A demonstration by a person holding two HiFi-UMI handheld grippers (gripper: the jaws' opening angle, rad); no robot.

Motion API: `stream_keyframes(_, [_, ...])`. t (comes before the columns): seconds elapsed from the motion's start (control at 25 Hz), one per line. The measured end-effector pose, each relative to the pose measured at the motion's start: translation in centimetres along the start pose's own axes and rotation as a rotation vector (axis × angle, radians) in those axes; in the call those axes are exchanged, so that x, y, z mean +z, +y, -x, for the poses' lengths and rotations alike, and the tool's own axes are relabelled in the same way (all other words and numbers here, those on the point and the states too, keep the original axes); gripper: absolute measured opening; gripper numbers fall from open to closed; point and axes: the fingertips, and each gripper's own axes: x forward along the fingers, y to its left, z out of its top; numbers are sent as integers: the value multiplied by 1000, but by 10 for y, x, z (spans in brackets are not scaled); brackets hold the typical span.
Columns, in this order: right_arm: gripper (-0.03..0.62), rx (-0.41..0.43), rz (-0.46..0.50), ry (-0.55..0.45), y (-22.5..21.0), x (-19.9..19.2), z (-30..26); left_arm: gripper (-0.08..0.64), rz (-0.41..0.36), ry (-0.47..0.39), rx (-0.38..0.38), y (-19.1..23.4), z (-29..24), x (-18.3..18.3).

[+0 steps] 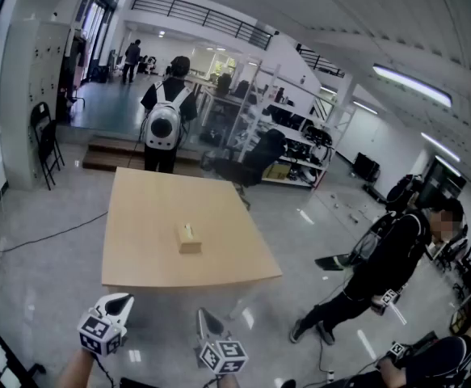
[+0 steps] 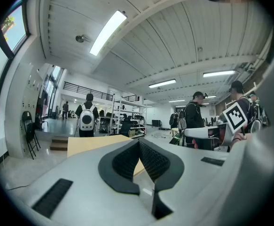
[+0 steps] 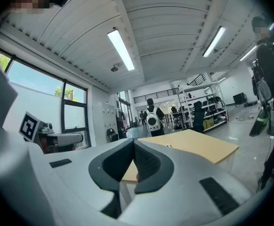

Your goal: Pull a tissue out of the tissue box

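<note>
Both grippers are held level short of the table, nothing in either: the left gripper (image 1: 119, 303) has its fingers closed tip to tip, and the right gripper (image 1: 208, 318) likewise shows its pads pressed together with no gap. Just ahead of the fingertips runs the table's near edge (image 1: 188, 284), and well beyond it, near the middle of the top, sits the tissue box (image 1: 189, 238). This looks like the approach, before any reach. The next move calls for carrying one gripper forward over the edge and parting its jaws above the box. The tabletop around the box is bare. A person in black (image 1: 380, 261) stands off to the right of the right fingers, and another with a white backpack (image 1: 163, 124) stands past the far edge.
</note>
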Motion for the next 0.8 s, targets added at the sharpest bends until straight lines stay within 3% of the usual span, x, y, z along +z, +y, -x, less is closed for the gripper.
stream_keyframes(0.8, [11,7,19,0,-1,-4,0,8,6,-1,4,0,-4,-8])
